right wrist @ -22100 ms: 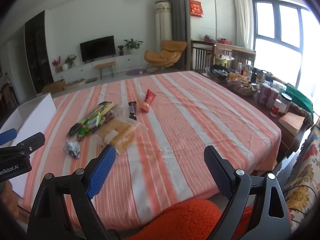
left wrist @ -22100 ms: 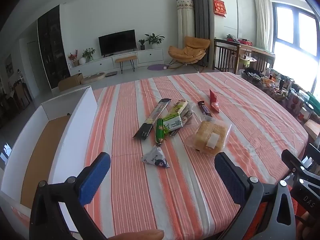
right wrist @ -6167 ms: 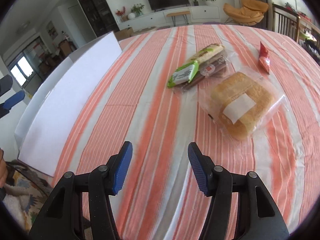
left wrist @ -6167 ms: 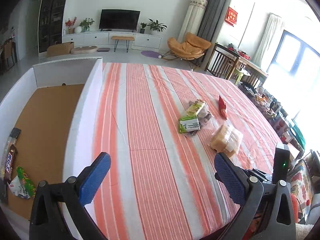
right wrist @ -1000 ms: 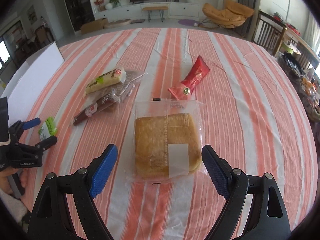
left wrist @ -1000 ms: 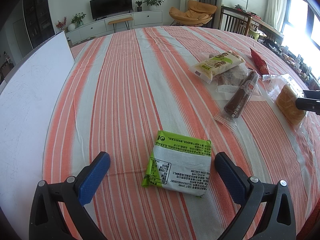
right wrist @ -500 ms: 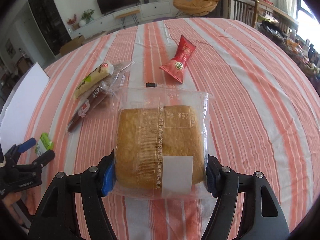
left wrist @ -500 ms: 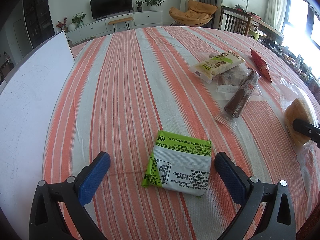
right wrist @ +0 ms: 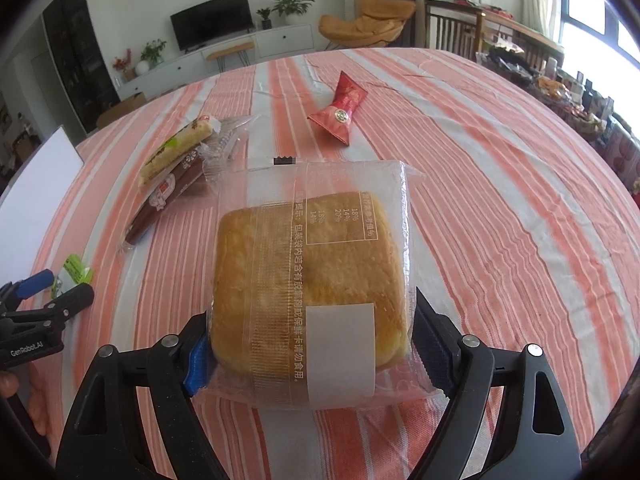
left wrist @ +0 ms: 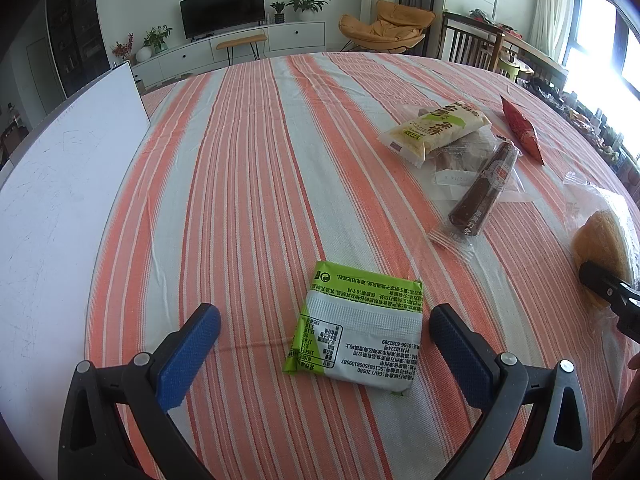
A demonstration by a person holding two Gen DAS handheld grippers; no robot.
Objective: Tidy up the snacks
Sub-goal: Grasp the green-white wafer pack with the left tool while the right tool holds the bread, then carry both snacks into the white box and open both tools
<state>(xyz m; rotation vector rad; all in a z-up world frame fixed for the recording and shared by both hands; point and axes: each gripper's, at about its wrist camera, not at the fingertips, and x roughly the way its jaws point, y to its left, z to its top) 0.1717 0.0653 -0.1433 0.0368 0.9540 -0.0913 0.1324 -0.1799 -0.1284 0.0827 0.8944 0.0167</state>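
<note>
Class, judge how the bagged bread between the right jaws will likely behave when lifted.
The bagged bread probably squashes easily: a soft loaf. Its loose clear wrapper looks slippery, so it may slide. It likely feels light for its bulk.

Two wrist fisheyes, close above the striped table [left wrist: 248, 168], angled down, sharing its snack cluster [right wrist: 172, 172].

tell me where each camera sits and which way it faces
Left wrist: on the left gripper, angled down over the striped table; its open blue fingers flank the green packet, with the white box at left.
Right wrist: on the right gripper, angled down; its pads press both sides of the bagged bread. A hand shows at left.
Shared: bread, green packet, red packet, brown stick, and each other's gripper.
</note>
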